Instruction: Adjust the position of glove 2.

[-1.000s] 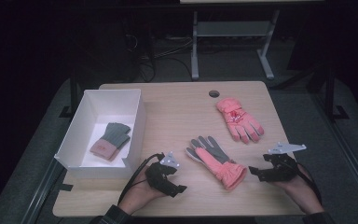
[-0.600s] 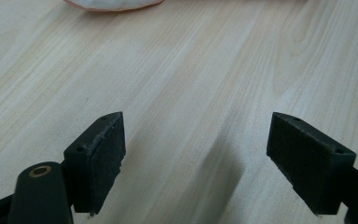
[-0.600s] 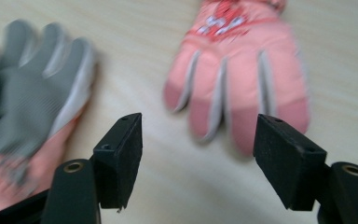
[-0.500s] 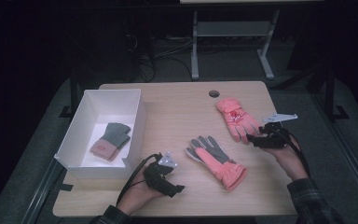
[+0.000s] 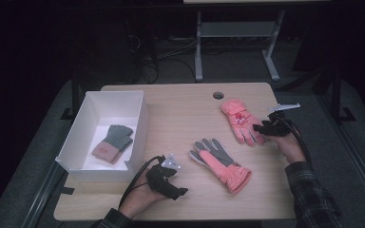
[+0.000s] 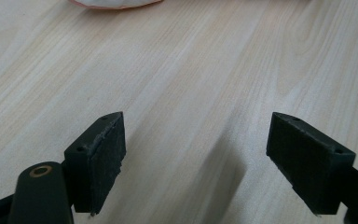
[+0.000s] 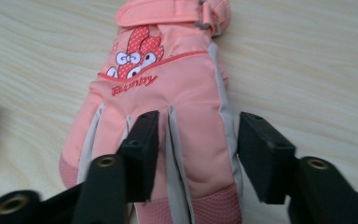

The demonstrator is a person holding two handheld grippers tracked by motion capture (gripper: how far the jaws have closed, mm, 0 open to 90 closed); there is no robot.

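Since a second ago the right gripper (image 5: 261, 128) has travelled from the near edge of the table (image 5: 185, 107) out to the far pink glove (image 5: 239, 121), which suggests that glove is the next one to be picked up, likely for the white box (image 5: 140, 123) where a grey glove (image 5: 114, 142) already lies. From the high view, the left gripper (image 5: 171, 183) has barely shifted, resting near the box's front corner, beside the second pink glove (image 5: 221, 164) lying palm up. Along the left gripper (image 6: 193, 163), the jaws stand wide apart over bare wood, touching nothing. Along the right gripper (image 7: 193, 151), the jaws are parted and straddle the fingers of the far pink glove (image 7: 168, 93), one pad pressing between them, not yet clamped.
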